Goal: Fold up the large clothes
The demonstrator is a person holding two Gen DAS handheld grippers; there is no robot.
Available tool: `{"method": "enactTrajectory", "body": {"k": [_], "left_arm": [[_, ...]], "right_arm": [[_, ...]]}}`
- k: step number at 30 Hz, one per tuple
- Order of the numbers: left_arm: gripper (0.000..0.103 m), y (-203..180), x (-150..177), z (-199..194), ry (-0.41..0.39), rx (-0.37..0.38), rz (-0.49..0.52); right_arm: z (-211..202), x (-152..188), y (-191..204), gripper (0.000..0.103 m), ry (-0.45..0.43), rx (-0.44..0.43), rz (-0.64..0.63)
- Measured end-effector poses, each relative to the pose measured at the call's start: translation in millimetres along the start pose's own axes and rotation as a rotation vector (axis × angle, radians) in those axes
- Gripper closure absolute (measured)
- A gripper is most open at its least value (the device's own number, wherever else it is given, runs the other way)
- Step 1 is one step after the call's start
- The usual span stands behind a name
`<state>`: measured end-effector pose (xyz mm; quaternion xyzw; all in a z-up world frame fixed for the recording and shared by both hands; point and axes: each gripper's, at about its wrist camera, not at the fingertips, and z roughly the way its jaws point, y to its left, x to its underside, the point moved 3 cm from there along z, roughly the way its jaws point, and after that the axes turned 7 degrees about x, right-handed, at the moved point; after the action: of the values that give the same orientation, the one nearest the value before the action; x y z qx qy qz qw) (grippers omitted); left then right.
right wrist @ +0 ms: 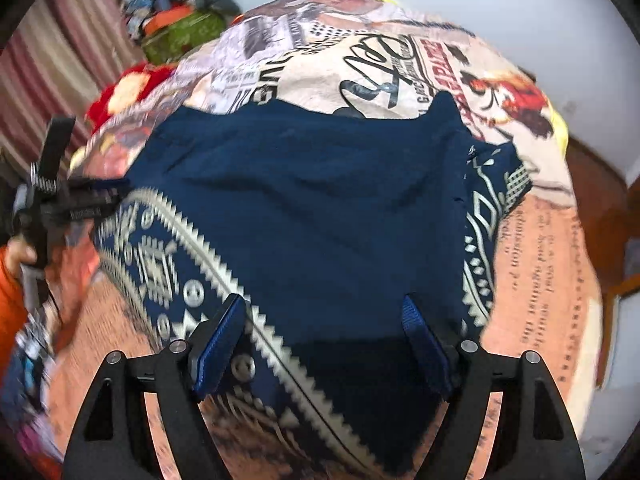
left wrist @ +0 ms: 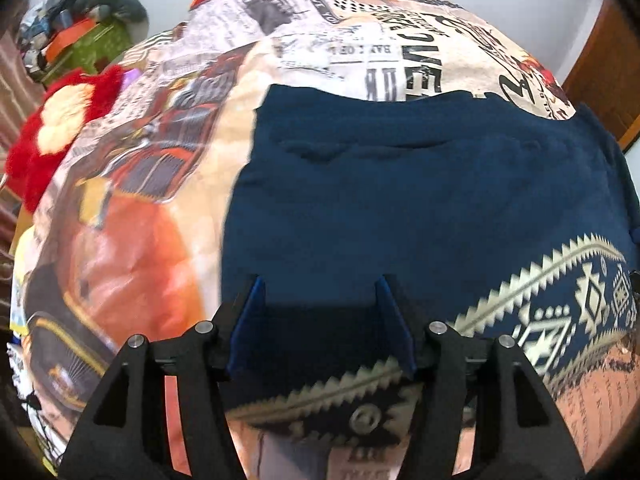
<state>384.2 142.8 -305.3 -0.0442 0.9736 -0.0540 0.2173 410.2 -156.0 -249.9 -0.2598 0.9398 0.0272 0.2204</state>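
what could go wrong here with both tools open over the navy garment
Both the left tool and the right tool stand open over the navy garment, so a bite could also catch the printed bedspread beneath. The patterned hem lies on a slant, so the fold may come out crooked. A patterned flap sticks out at the side and could stay loose.

both tongs — left [left wrist: 320, 284], right [right wrist: 326, 304] — agape, angled steeply downward

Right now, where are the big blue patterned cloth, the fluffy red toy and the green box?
big navy-blue patterned cloth [left wrist: 400, 184]: left wrist view, plain middle.
fluffy red plush toy [left wrist: 48, 136]: left wrist view, red fur.
green fabric box [right wrist: 180, 36]: right wrist view, front side.
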Motion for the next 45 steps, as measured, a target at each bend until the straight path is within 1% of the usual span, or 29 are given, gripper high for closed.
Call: {"method": "enactTrajectory", "body": {"k": [3,5,11,12,15,17,19,22,23,24,27,28,32,33,35,36,37,42,45], "left_arm": [[0.045,7.6,8.2,-13.3,-0.012,-0.036,-0.008],[0.045,13.5,15.2,-26.0,-0.032,-0.037,-0.026],[0.044,29.0,27.1,-67.8,-0.127,-0.035,-0.108],[0.043,30.0,27.6,-72.8,-0.14,-0.033,-0.121],[0.032,33.6,34.9,-87.3,-0.177,-0.018,-0.171],[0.029,33.6,43.9,-88.4,-0.173,0.02,-0.212],[0.029,33.2,56.3,-81.0,-0.134,0.095,-0.285],[0.029,29.7,75.1,-64.0,-0.067,0.254,-0.408],[0.029,28.3,80.3,-59.2,-0.056,0.288,-0.446],[0.029,27.1,84.0,-55.9,-0.049,0.302,-0.469],[0.029,25.6,89.3,-45.8,-0.037,0.377,-0.544],[0.029,27.2,90.2,-41.2,-0.034,0.421,-0.588],[0.028,34.1,91.1,-24.1,-0.021,0.553,-0.731],[0.028,35.6,88.6,-20.3,-0.015,0.571,-0.748],[0.028,39.0,86.8,-8.0,-0.004,0.6,-0.788],[0.028,40.8,84.8,-4.9,-0.011,0.607,-0.801],[0.028,43.2,82.4,-2.4,-0.022,0.614,-0.817],[0.028,52.6,64.6,21.9,-0.038,0.679,-0.907],[0.028,54.8,52.6,32.1,-0.049,0.693,-0.93]], "right_arm": [[-6.5,5.0,5.4,0.024,0.001,0.043,-0.033],[-11.0,6.6,8.5,0.024,0.002,0.06,-0.038],[-25.2,4.6,20.0,0.024,-0.015,0.048,-0.028],[-28.6,2.6,22.5,0.024,-0.025,0.045,-0.028],[-38.5,-6.7,30.8,0.024,-0.063,0.035,-0.02],[-45.0,-15.6,37.5,0.024,-0.092,0.023,-0.008],[-48.1,-24.2,45.4,0.024,-0.114,0.013,-0.003],[-46.1,-37.3,61.9,0.021,-0.141,0.012,-0.02],[-42.3,-41.8,69.8,0.02,-0.145,0.015,-0.036],[-38.8,-43.7,74.2,0.02,-0.143,0.017,-0.045],[-18.9,-49.5,90.0,0.02,-0.107,0.029,-0.092],[-11.1,-50.3,93.2,0.02,-0.093,0.036,-0.103],[17.9,-46.3,100.0,0.02,-0.027,0.069,-0.143],[22.7,-44.5,100.1,0.019,-0.019,0.069,-0.147],[27.5,-41.4,97.7,0.013,-0.007,0.069,-0.147],[29.9,-40.1,96.1,0.008,0.005,0.064,-0.146],[31.8,-39.2,94.6,0.007,0.014,0.054,-0.144],[38.1,-36.2,89.1,0.002,0.039,0.011,-0.13],[39.2,-35.7,88.1,0.002,0.043,0.0,-0.123]]}}
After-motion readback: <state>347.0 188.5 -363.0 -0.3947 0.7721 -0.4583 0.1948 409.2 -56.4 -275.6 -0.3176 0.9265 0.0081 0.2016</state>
